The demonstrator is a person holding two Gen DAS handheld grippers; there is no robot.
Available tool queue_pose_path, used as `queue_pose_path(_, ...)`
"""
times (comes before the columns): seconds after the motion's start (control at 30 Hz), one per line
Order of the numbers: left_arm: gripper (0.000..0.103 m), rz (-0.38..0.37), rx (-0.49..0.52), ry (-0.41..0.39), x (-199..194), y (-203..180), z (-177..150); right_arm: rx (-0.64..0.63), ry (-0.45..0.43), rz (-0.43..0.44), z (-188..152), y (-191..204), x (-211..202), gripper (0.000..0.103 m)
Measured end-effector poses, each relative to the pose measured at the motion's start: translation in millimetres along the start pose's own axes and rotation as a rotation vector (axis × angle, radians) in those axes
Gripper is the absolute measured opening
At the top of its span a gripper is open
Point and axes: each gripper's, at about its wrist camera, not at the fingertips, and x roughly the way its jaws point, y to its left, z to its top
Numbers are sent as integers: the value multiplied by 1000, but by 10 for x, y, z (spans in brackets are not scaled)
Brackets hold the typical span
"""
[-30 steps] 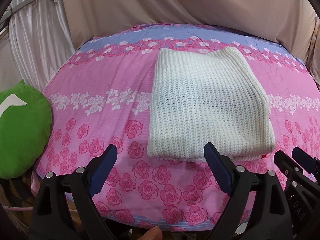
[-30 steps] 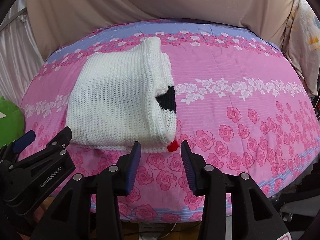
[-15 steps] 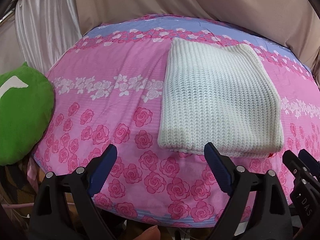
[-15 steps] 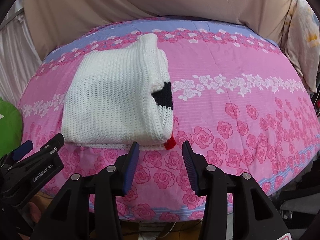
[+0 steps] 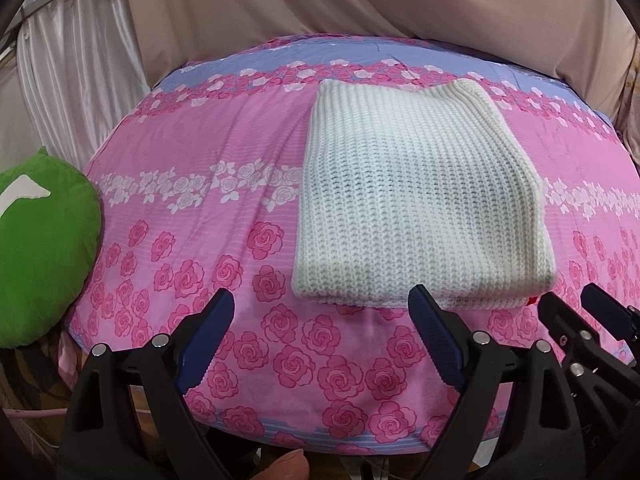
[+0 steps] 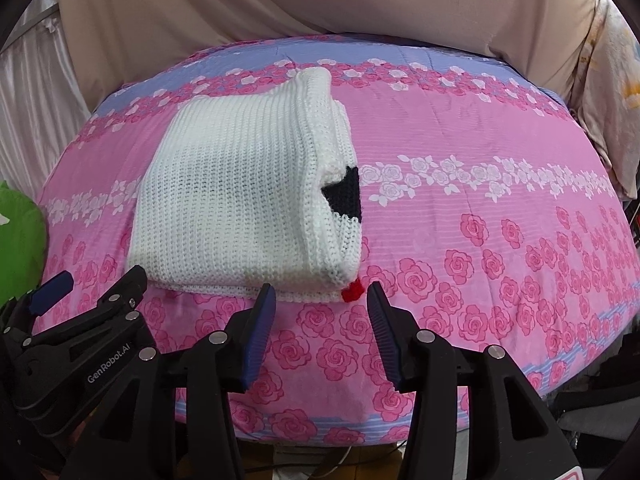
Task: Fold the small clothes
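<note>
A white knitted sweater lies folded into a rectangle on the pink rose bedsheet. In the right wrist view the sweater shows a black patch at its right edge and a red bit at its near right corner. My left gripper hovers just before the sweater's near edge, open wide and holding nothing. My right gripper sits at the near right corner with its jaws opening and nothing between them. Each gripper shows in the other's view, the right gripper and the left gripper.
A green cushion sits off the bed's left side. Beige cloth hangs behind the bed, with a white curtain to its left. A patterned pillow stands at the far right. The sheet's near edge drops off below the grippers.
The right gripper's jaws stand a little wider than before. Both hands have hardly moved, and the sweater lies as it did.
</note>
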Motion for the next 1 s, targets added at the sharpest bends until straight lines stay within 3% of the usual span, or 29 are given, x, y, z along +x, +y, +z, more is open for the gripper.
queue_pose_path(1.0, 84, 39, -1, -1, -37, -48, 18, 5, -2, -16, -11, 51, -13, 47)
